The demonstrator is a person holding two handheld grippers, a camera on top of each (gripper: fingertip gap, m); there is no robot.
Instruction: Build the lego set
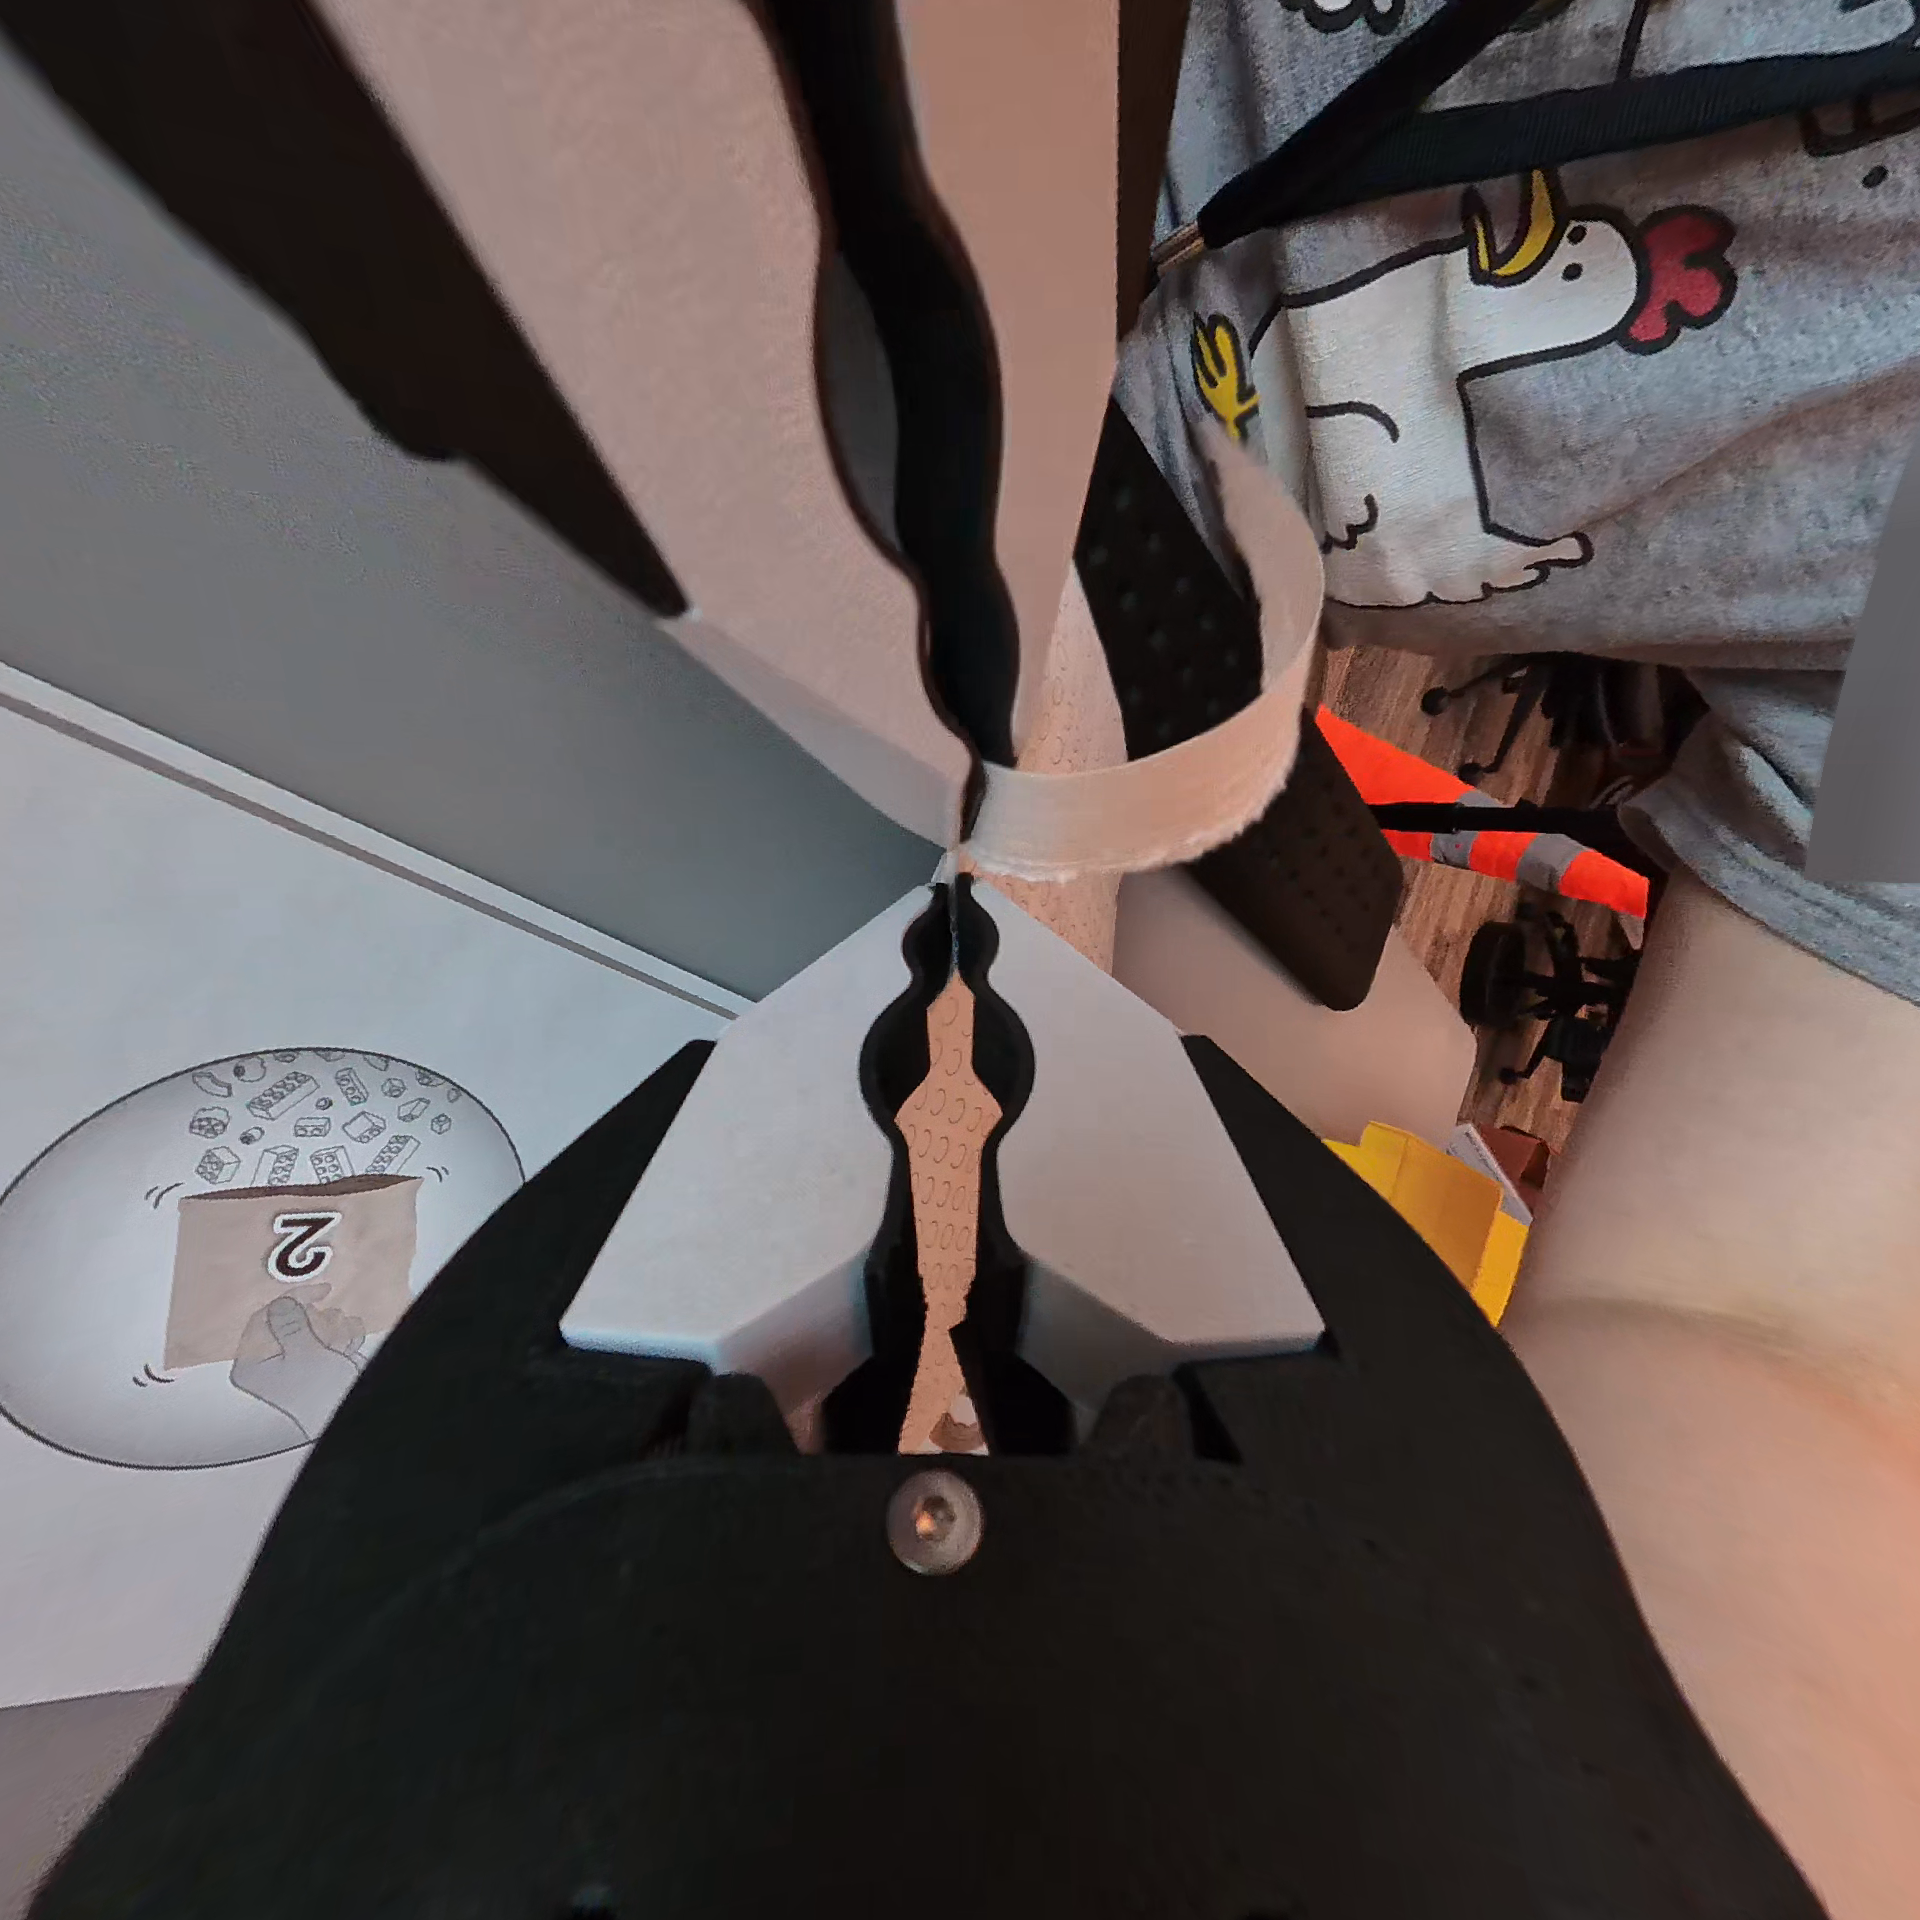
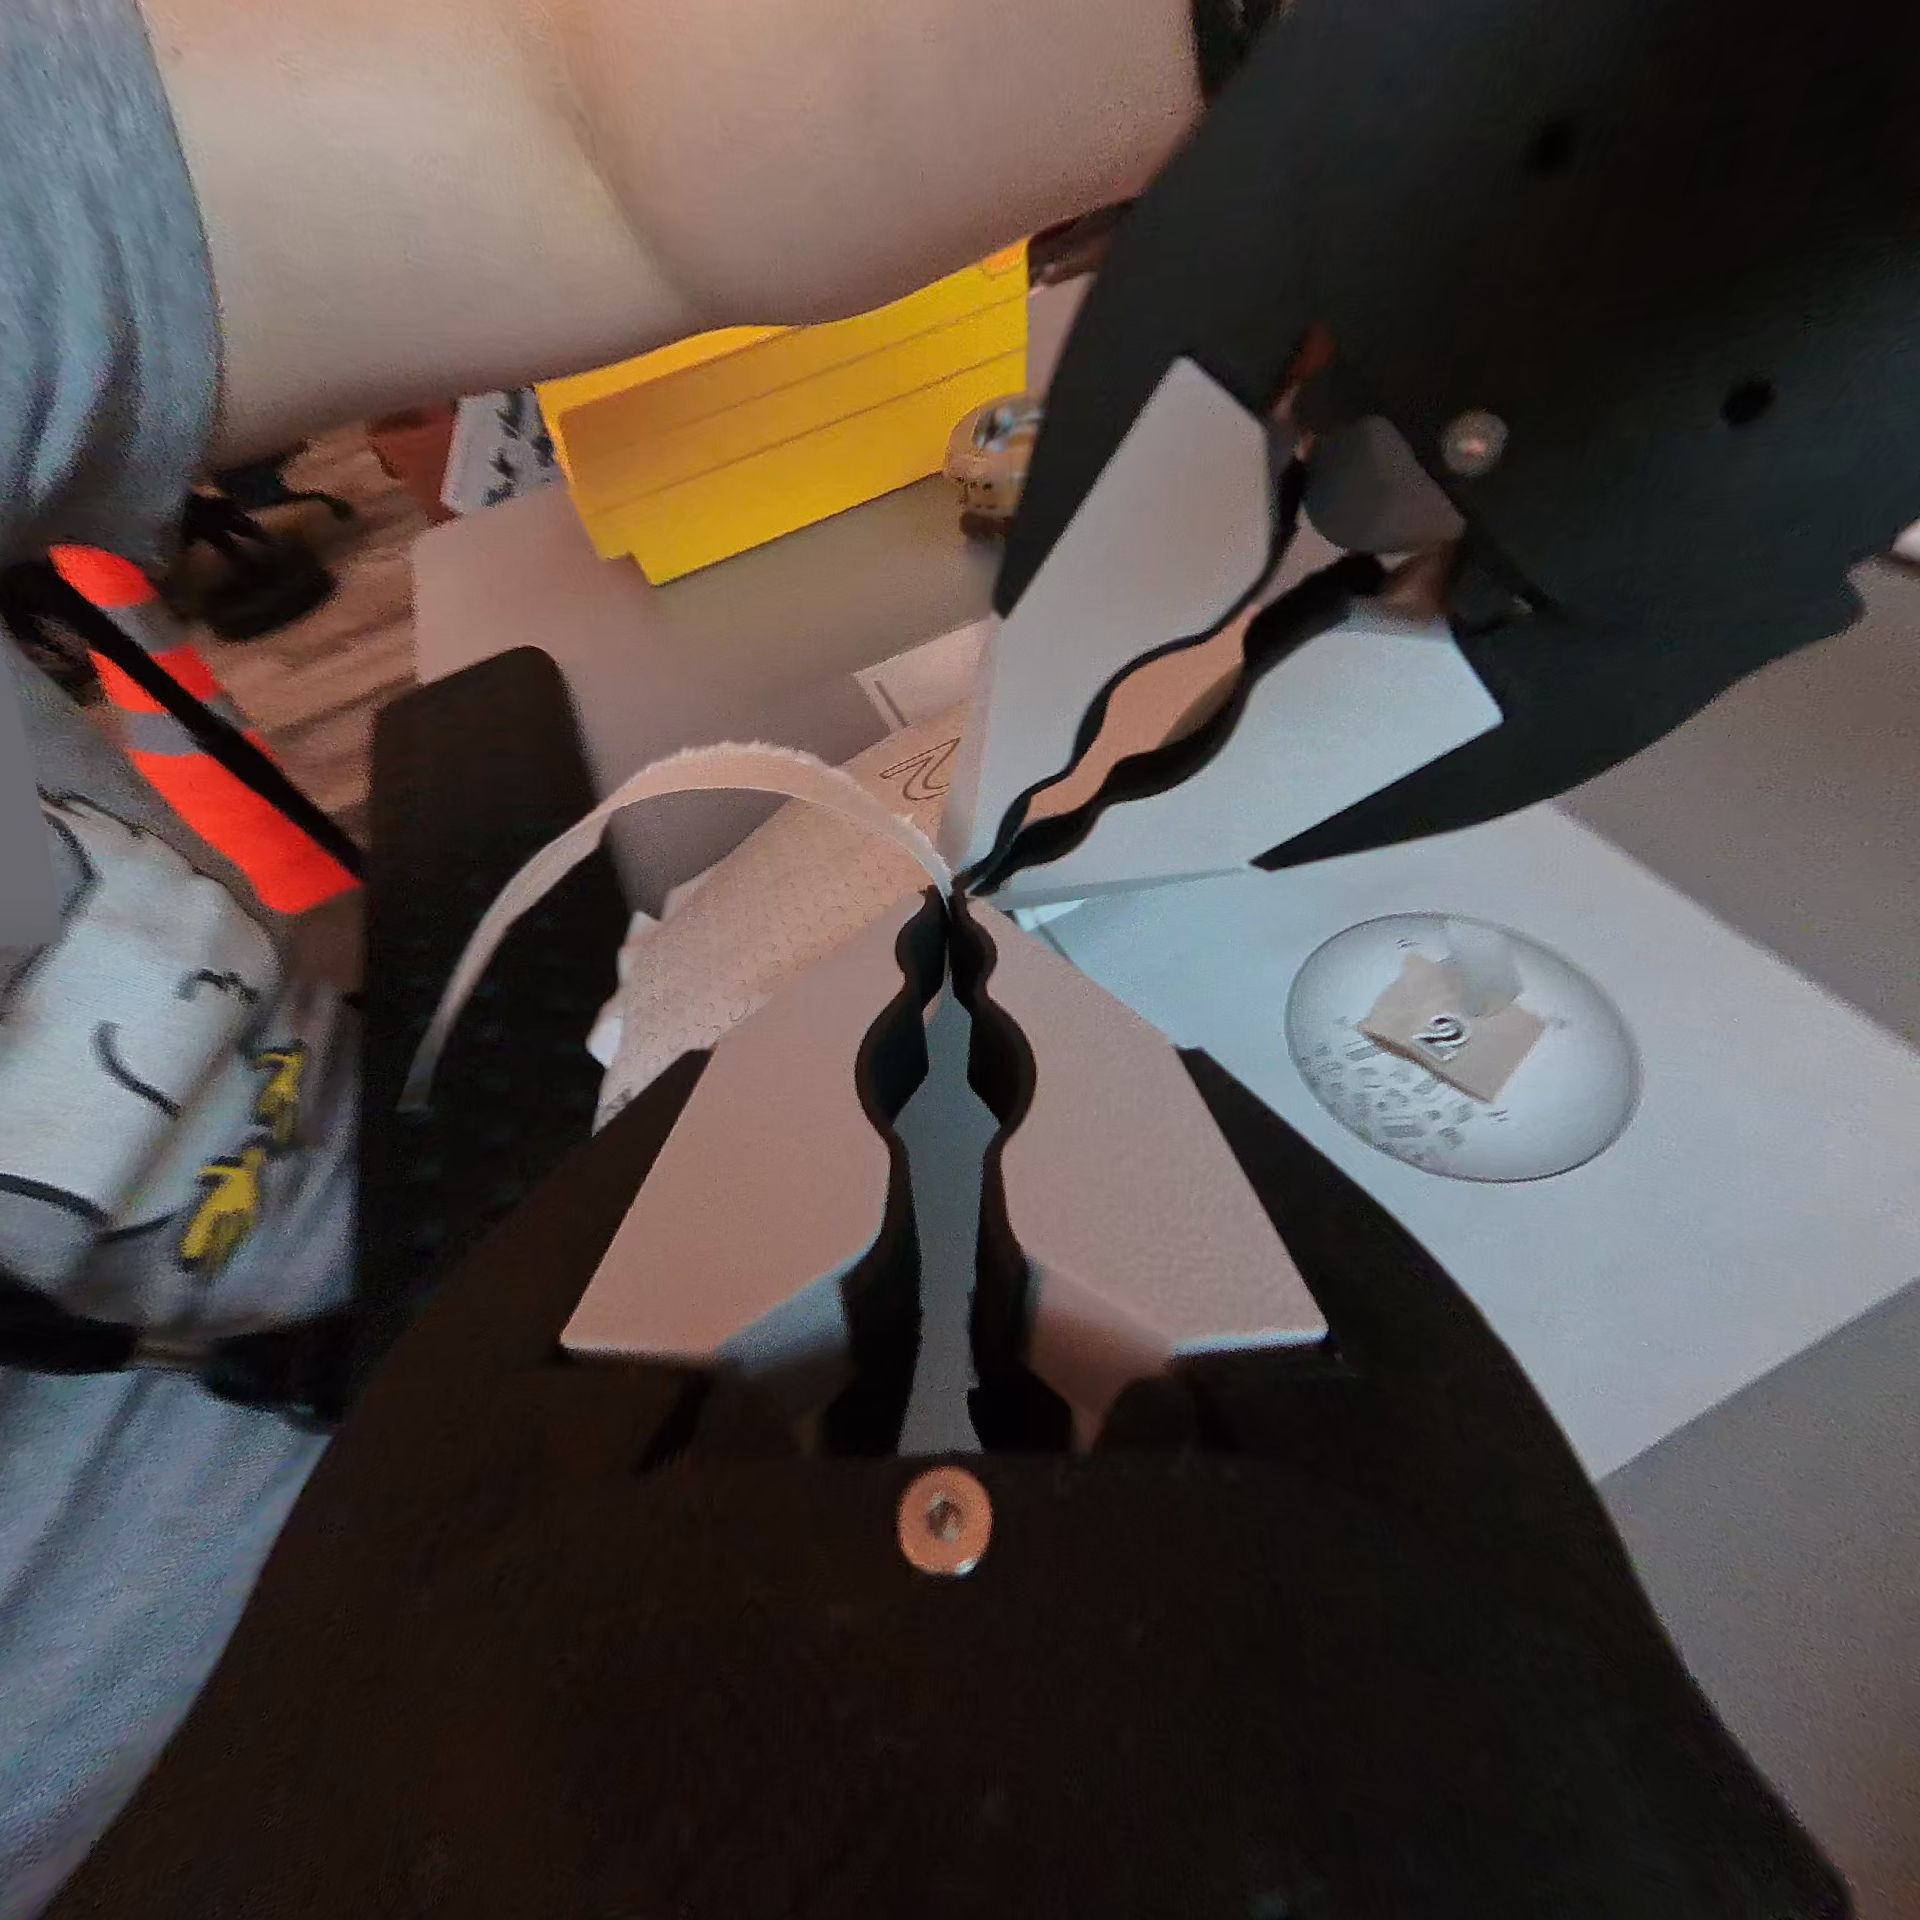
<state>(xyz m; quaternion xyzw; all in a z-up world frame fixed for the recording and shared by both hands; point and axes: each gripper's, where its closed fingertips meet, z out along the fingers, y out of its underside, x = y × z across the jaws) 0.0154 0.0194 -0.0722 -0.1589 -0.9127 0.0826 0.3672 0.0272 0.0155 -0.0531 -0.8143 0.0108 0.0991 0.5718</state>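
Note:
My left gripper [image 1: 954, 896] and right gripper [image 2: 950, 906] are both shut and meet tip to tip. A tan paper bag [image 1: 948, 1164] with embossed dots shows through the gap of the left fingers and lies left of the tips in the right wrist view [image 2: 769, 935]. A white paper strip [image 1: 1164, 800] curls away from the pinch point and arcs to the left in the right wrist view [image 2: 727, 774]. The left gripper [image 2: 975, 881] seems to pinch the bag's edge. The right gripper [image 1: 971, 826] seems to pinch the strip's end. The exact contact is hidden by the fingertips.
An open instruction booklet [image 1: 156, 935] lies on the grey table, also seen to the right in the right wrist view [image 2: 1299, 1195]. A yellow box [image 2: 790, 416] stands behind. A black perforated chair part [image 2: 468, 935], a person's arm [image 2: 623, 187] and a grey shirt are close by.

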